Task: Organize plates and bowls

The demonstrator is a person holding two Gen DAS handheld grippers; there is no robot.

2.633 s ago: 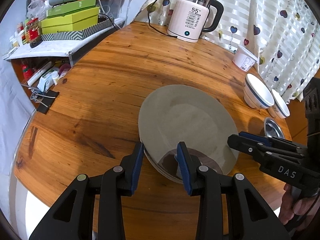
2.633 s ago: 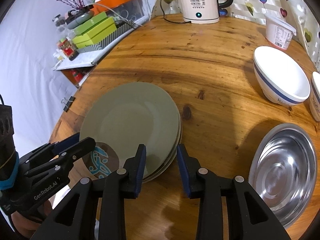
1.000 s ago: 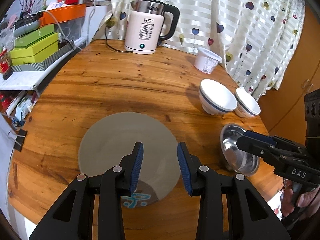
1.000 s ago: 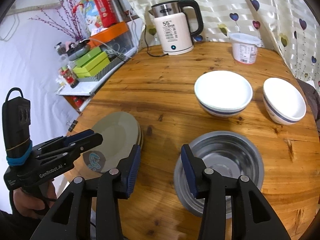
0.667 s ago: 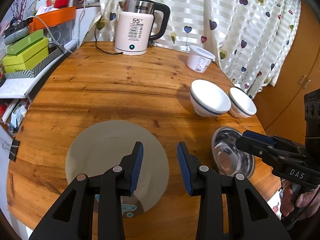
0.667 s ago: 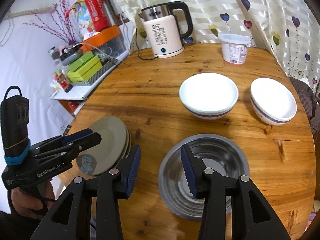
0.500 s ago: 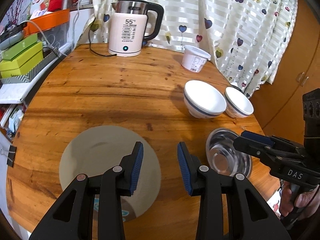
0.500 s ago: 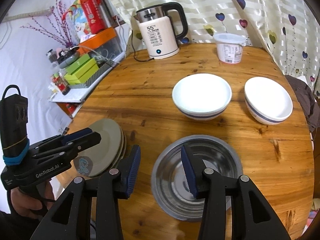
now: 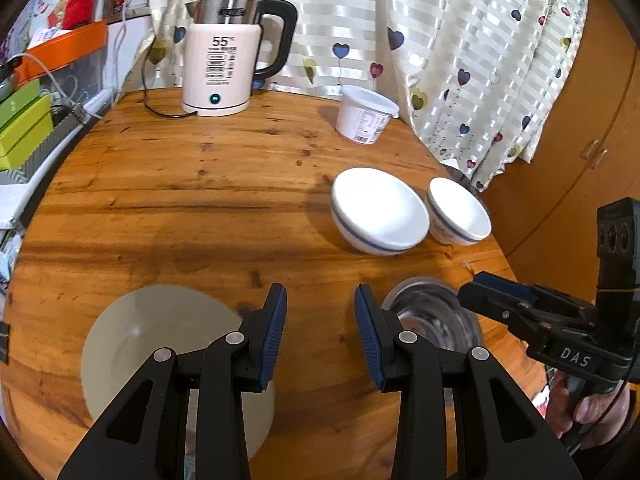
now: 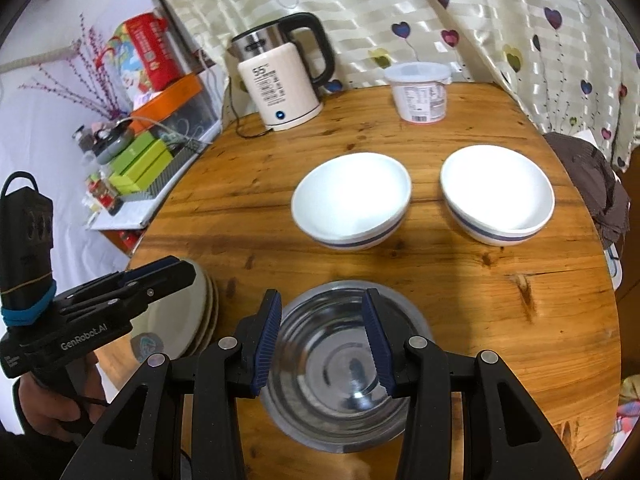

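The kettle (image 10: 285, 76) is reading "55". "GenRobot.AI" is showing on the left claw (image 9: 320, 332), "DAS" on the right claw (image 10: 320, 338); both are gaping, empty. The steel bowl (image 10: 344, 376) is sitting at the desk's (image 10: 560, 280) 6 o'clock edge, plates (image 10: 188, 320) at 8, white bowls (image 10: 352, 204) toward 12.

bare wood mid-table (image 9: 192, 200), bowls (image 10: 352, 200) right (kettle (image 9: 224, 68) behind)

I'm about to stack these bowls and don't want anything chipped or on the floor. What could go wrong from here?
The plate stack sits at the table's near edge, right beside the left gripper; a bump could push it off. The steel bowl is smooth and curved, so the right gripper, whose open jaws hang over it, may slip on its rim. The two white bowls stand close together; lifting one carelessly could knock the other.
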